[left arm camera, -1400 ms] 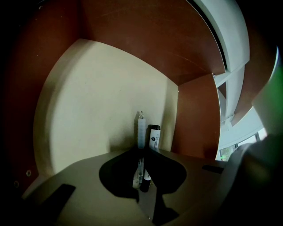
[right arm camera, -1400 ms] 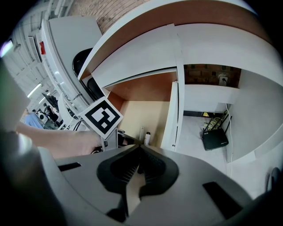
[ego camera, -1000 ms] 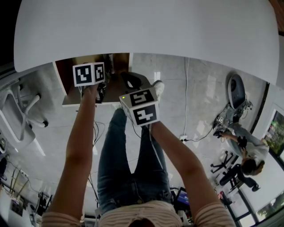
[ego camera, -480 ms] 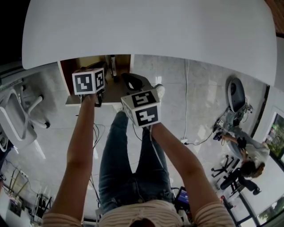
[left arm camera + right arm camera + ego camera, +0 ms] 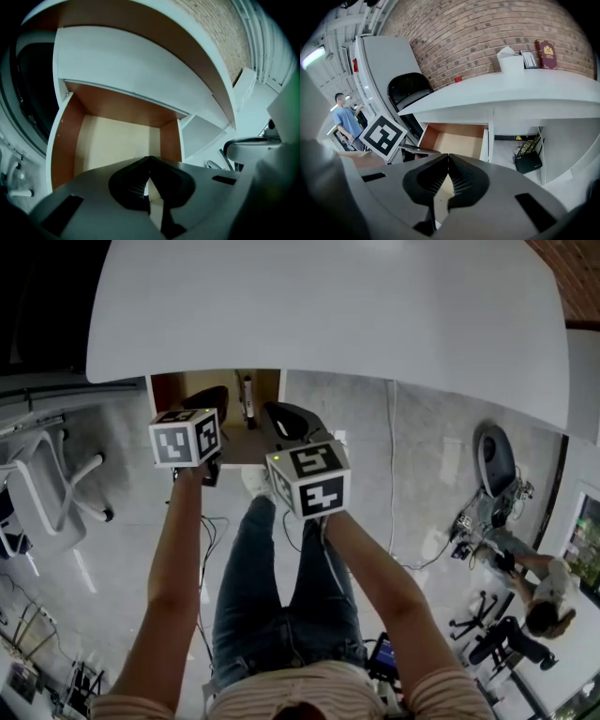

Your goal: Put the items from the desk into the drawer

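Note:
Under the white desk [image 5: 328,306] the wooden drawer [image 5: 242,442] stands pulled out. A white and black pen [image 5: 248,395] lies in it near the back. My left gripper [image 5: 208,401] hangs over the drawer's left half; its jaws have just been closing and now meet with nothing between them. In the left gripper view the left gripper [image 5: 149,160] looks down at the drawer's beige floor [image 5: 112,140]. My right gripper [image 5: 286,418] is above the drawer's right side. In its own view the right gripper [image 5: 448,157] is shut and empty, facing the drawer [image 5: 459,143].
On the desk top stand a white tissue box [image 5: 511,58], a dark red book [image 5: 546,47] and a small red thing [image 5: 458,79]. A black chair [image 5: 408,91] is left of the desk, a black bag [image 5: 528,160] under it. A person [image 5: 347,122] stands far left.
Both grippers have lifted up from the drawer toward me. The head view has shifted, and the drawer's inside with the pen shows more fully.

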